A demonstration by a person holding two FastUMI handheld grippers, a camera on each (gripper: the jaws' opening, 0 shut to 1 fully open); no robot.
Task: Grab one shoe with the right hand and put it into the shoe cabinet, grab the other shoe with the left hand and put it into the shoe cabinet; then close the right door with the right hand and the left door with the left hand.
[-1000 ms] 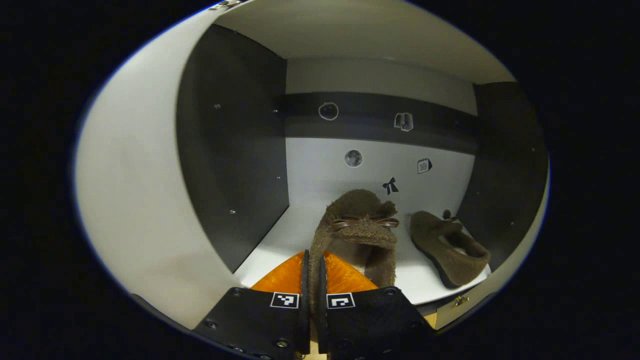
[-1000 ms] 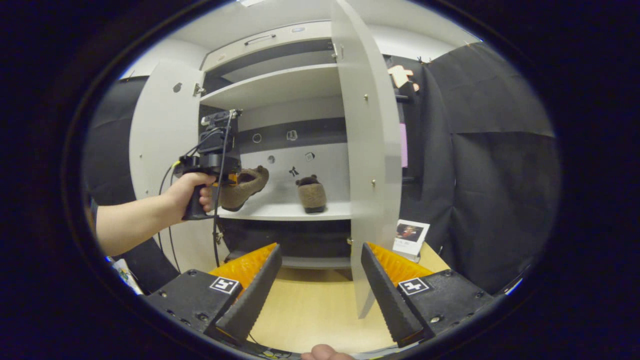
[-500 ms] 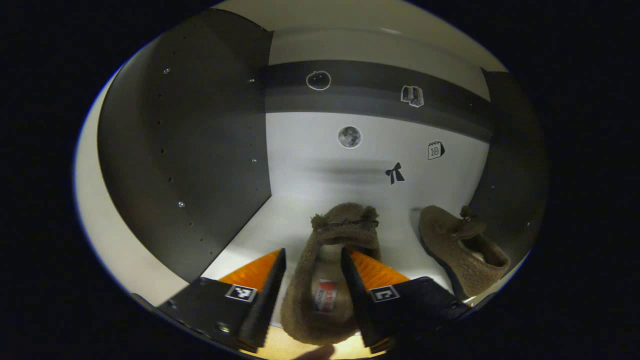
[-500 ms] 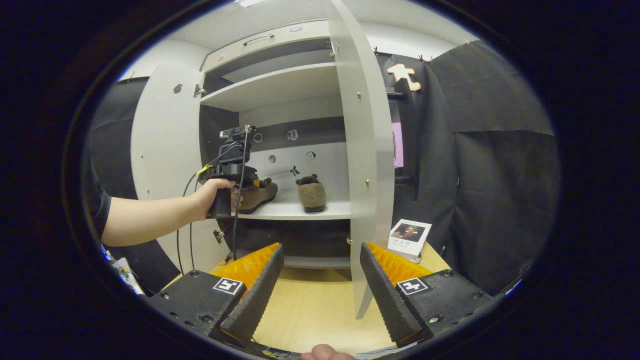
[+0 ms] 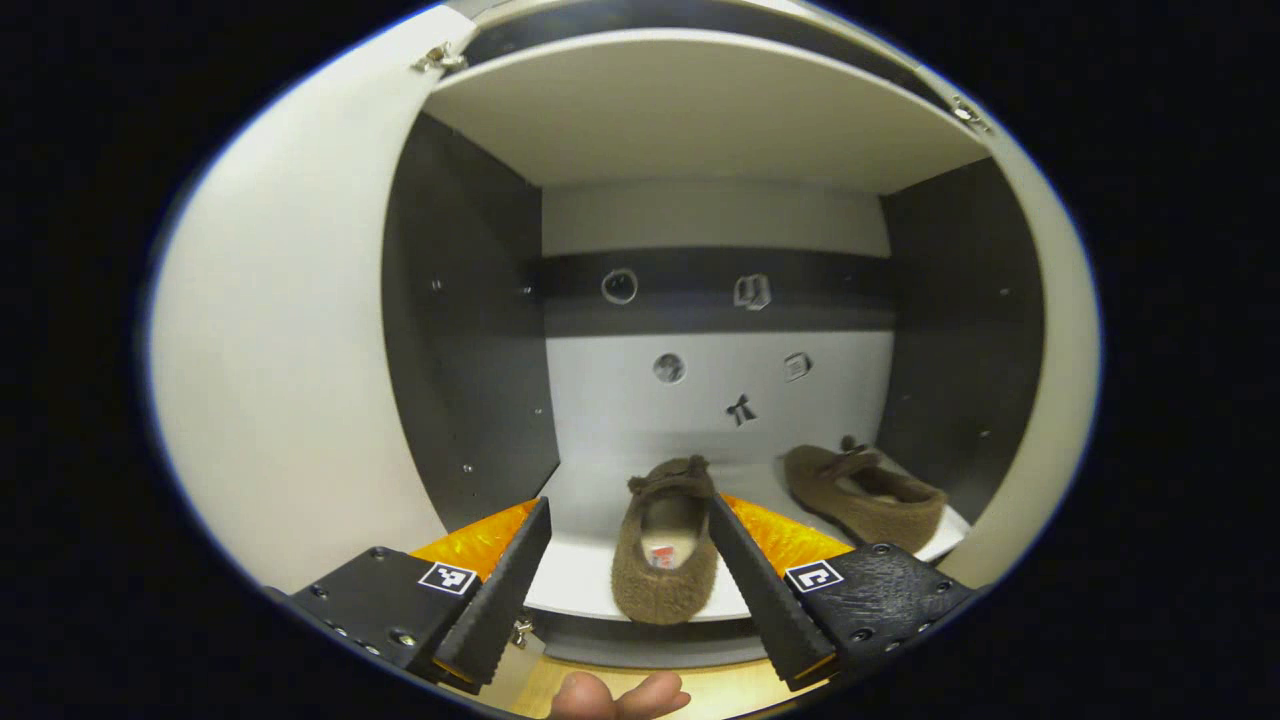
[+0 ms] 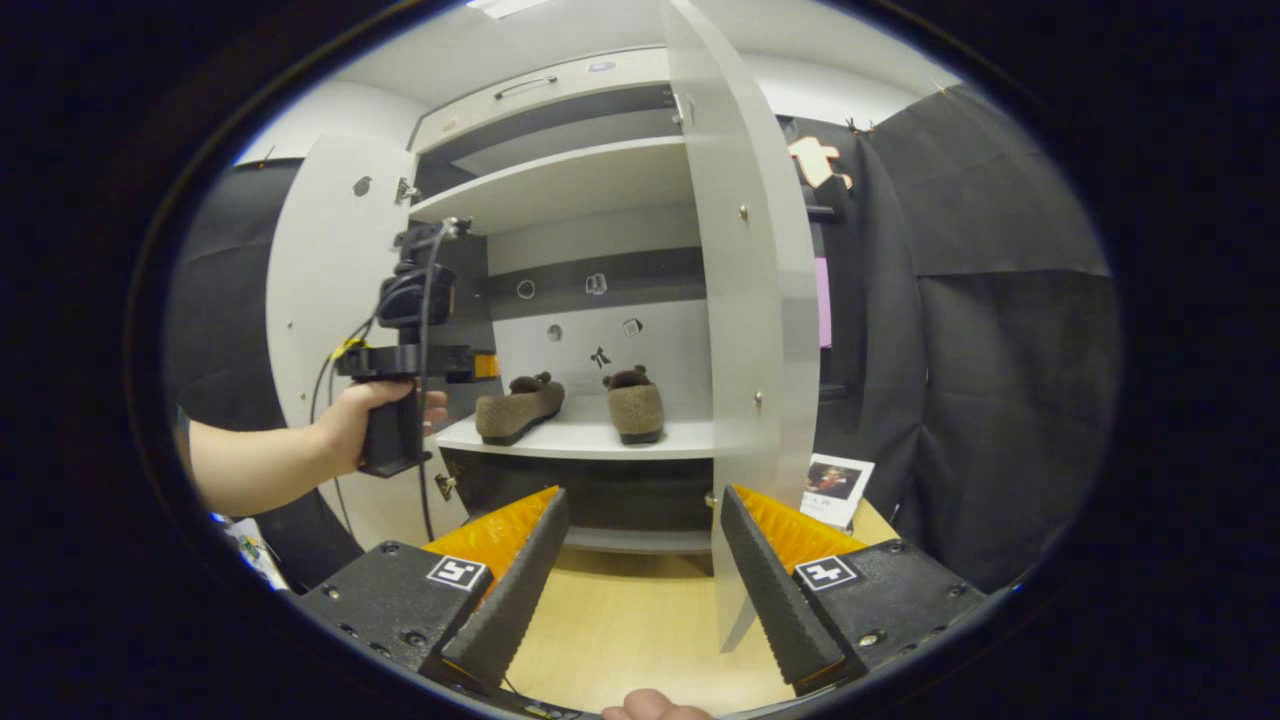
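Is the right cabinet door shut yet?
No, open: the right door stands swung out edge-on, with both shoes visible on the shelf.

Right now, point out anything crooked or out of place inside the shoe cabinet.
The shoes don't sit parallel. The left shoe lies at an angle on the shelf, its toe turned toward the right shoe, which sits straight. Both are upright and fully on the shelf. Nothing looks spilled or damaged.

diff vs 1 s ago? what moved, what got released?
The left hand-held gripper let go of the left shoe: it was shut on it and holding it tilted above the shelf, and now stands open and drawn back out of the cabinet, with the shoe flat on the shelf. Unchanged: the right shoe in place, the right hand-held gripper open, and both the left door and right door open.
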